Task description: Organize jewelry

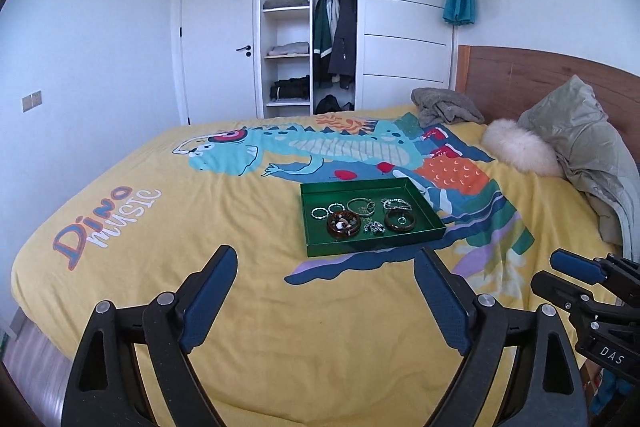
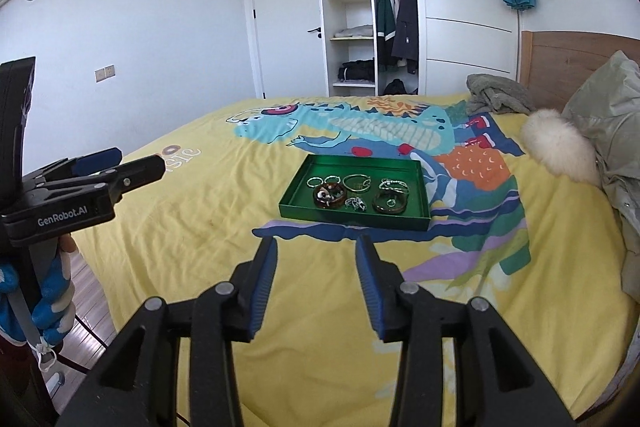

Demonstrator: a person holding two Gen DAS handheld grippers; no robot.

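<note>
A shallow green tray (image 1: 376,247) (image 2: 352,221) lies on the bed ahead of both grippers. In it are two brown bangles (image 1: 400,220) (image 2: 329,195), silver rings (image 1: 320,213), a thin silver bracelet (image 2: 357,182), a silver chain (image 1: 396,203) and a small silver cluster (image 2: 355,203). My left gripper (image 1: 325,255) hangs above the bedcover short of the tray, its jaws wide apart and empty. The right gripper (image 2: 316,243) is open too, less wide, with nothing between its blue pads. Each gripper shows at the edge of the other's view: the right gripper (image 1: 546,271) and the left gripper (image 2: 140,159).
The yellow dinosaur bedcover (image 1: 200,211) spreads under everything. A fur-trimmed jacket (image 1: 580,147) and a grey cloth (image 1: 444,107) lie near the wooden headboard (image 1: 540,75). Behind stand an open wardrobe (image 1: 308,15) and a door (image 1: 218,39). A gloved hand (image 2: 52,291) holds the left gripper.
</note>
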